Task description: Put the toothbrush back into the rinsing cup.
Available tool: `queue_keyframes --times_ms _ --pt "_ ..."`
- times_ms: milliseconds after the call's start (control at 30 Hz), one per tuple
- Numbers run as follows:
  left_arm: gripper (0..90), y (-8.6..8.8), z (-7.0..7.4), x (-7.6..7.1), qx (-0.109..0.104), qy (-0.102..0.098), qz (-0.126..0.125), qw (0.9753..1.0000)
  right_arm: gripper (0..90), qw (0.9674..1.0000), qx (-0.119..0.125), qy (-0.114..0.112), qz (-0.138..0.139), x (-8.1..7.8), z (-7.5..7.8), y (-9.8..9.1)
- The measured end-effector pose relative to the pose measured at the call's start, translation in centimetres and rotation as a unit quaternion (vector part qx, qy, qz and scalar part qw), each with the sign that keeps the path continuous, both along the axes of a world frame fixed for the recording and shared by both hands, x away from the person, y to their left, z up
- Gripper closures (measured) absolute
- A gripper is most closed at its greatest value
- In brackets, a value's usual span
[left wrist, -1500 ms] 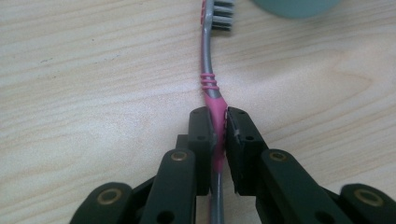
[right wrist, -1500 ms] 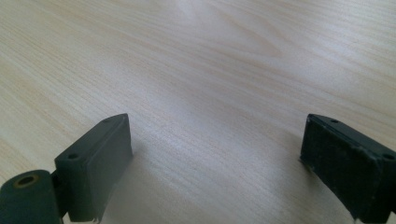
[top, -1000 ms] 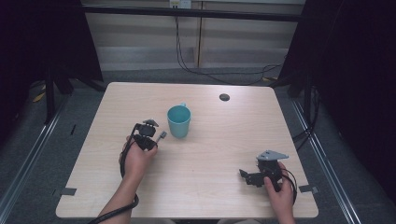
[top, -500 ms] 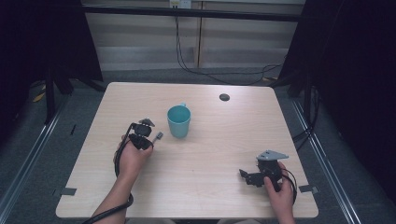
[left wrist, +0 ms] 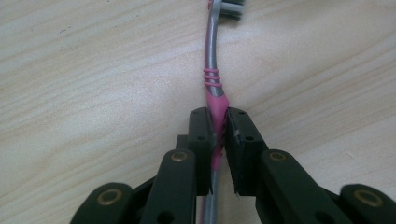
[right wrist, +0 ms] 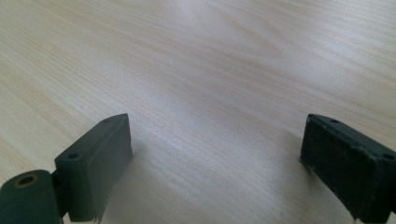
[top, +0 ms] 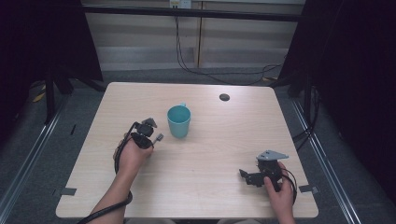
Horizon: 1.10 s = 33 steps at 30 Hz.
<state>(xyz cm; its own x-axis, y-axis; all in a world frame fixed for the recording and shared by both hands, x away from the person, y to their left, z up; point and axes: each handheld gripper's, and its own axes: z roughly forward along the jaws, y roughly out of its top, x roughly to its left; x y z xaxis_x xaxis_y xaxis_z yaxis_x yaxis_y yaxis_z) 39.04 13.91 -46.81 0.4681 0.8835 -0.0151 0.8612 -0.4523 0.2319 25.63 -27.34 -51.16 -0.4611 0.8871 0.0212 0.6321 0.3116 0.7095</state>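
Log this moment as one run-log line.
left gripper: shut on pink-and-grey plastic toothbrush | right gripper: open, over bare table | teal plastic cup: upright, untouched

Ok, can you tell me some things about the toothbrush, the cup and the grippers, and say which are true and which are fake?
1. The left hand-held gripper is clamped on a pink and grey toothbrush. True.
2. The right hand-held gripper holds the teal cup. False: its jaws are wide open over bare table.
3. The cup stands upright. True.
4. The toothbrush is inside the cup. False: it is held beside the cup, above the tabletop.
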Motion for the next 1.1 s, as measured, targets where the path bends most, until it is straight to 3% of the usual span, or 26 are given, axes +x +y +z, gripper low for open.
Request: queue_keyframes --times_ms 33,100,200,433,467,500,600,700,867,967,1100 --pt "81.1 0.1 0.0 0.1 0.005 0.003 -0.011 0.9999 8.1 1.0 0.0 0.0 0.0 0.0 0.0 0.0" --pt "81.1 0.0 0.0 0.1 0.007 0.006 -0.005 0.9999 8.1 1.0 0.001 0.0 -0.001 0.0 0.0 0.0" --pt "81.2 0.3 0.3 0.2 0.006 0.005 -0.016 0.9998 8.1 1.0 0.0 0.0 0.0 0.0 0.0 0.0" --pt "81.1 1.7 2.0 0.1 -0.036 -0.013 0.001 0.9992 8.1 1.0 0.002 0.0 0.0 0.0 0.0 0.0" --pt "81.2 2.2 2.6 0.1 -0.06 -0.027 0.006 0.9978 8.1 1.0 0.002 0.0 0.0 0.0 0.0 0.0" --pt "81.1 2.2 2.6 0.1 -0.06 -0.027 0.006 0.9978 8.1 1.0 0.002 0.0 0.0 0.0 0.0 0.0" --pt "81.4 2.8 3.3 0.0 -0.089 -0.048 0.006 0.9949 8.1 1.0 0.002 0.0 0.0 0.0 0.0 0.0" --pt "81.6 3.4 4.4 -0.1 -0.127 -0.073 0.013 0.9892 8.1 1.0 0.002 0.0 0.0 0.0 0.0 0.0" --pt "81.8 3.7 5.1 -0.2 -0.139 -0.087 0.015 0.9864 8.1 1.0 0.002 0.0 0.0 0.0 0.0 0.0" --pt "82.0 3.7 5.6 -0.4 -0.157 -0.105 0.016 0.982 8.1 1.0 0.002 0.0 0.0 0.0 0.0 0.0" --pt "82.0 3.7 6.0 -0.4 -0.168 -0.109 0.013 0.9796 8.1 1.0 0.002 0.0 0.0 0.0 0.0 0.0"
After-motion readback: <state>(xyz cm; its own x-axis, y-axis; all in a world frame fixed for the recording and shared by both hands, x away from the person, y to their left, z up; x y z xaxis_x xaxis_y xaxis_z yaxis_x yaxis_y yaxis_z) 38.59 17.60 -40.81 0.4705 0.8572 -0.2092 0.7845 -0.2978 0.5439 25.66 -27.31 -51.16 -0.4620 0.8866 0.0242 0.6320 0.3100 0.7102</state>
